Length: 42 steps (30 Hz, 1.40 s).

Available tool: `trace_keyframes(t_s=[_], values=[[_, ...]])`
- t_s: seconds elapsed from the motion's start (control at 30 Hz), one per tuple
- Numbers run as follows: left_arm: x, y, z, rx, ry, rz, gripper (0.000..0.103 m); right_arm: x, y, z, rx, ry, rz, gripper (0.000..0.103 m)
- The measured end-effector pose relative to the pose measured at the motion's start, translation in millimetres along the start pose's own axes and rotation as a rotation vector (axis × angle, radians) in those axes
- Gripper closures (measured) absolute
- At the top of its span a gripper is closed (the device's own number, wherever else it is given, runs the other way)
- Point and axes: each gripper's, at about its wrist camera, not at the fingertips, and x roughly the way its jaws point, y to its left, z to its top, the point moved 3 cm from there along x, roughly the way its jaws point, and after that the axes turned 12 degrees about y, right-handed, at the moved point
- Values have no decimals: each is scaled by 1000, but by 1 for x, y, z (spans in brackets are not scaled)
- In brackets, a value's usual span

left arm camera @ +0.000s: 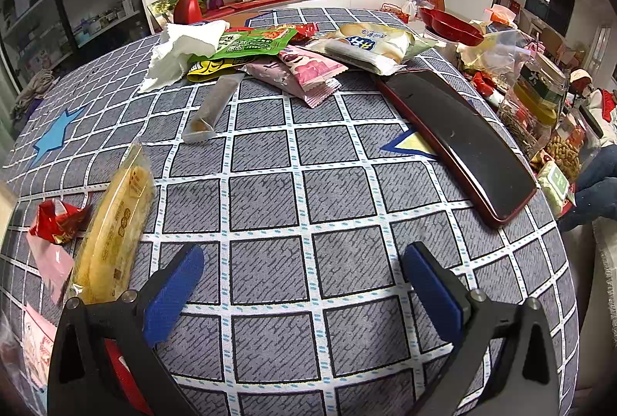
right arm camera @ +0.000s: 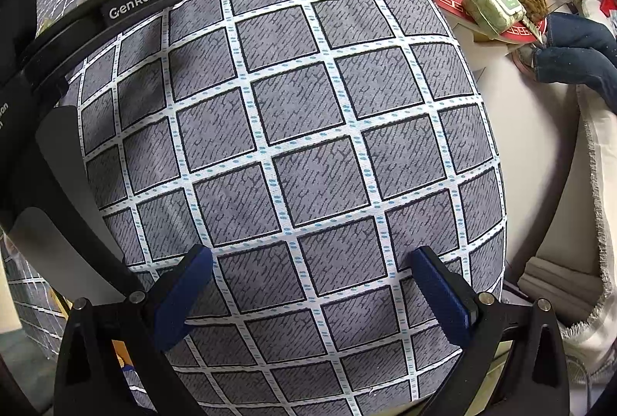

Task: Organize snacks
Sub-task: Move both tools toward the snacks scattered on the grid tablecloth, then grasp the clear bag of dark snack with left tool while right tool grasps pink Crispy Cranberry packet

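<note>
showing only from the left tongs (left arm camera: 304,261) — snack pile (left arm camera: 293,53), yellow packet (left arm camera: 115,227)

Checked cloth (left arm camera: 270,200), perhaps tabletop: snacks (left arm camera: 293,49), phone (left arm camera: 459,142).

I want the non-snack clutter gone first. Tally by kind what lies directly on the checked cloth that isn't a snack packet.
Phone: 1
Crumpled tissue: 1
Total: 2
</note>
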Motion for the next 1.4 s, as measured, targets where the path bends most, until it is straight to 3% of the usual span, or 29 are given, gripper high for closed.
trace_keyframes(t_s=[0.47, 0.77, 1.03, 1.1, 1.23, 1.4], values=[[0, 0, 0, 0, 0, 0, 0, 4, -1, -2, 10, -6, 2, 0], [0, 0, 0, 0, 0, 0, 0, 10, -2, 10, -11, 80, -1, 0], [0, 0, 0, 1, 1, 2, 0, 10, -2, 22, -5, 72, 1, 0], [1, -1, 3, 10, 41, -2, 0, 10, -2, 17, -6, 65, 1, 0], [1, -4, 15, 119, 234, -51, 0, 9, -2, 5, -20, 49, -1, 0], [-68, 36, 23, 127, 189, -124, 0, 4, -3, 3, -25, 77, 25, 0]])
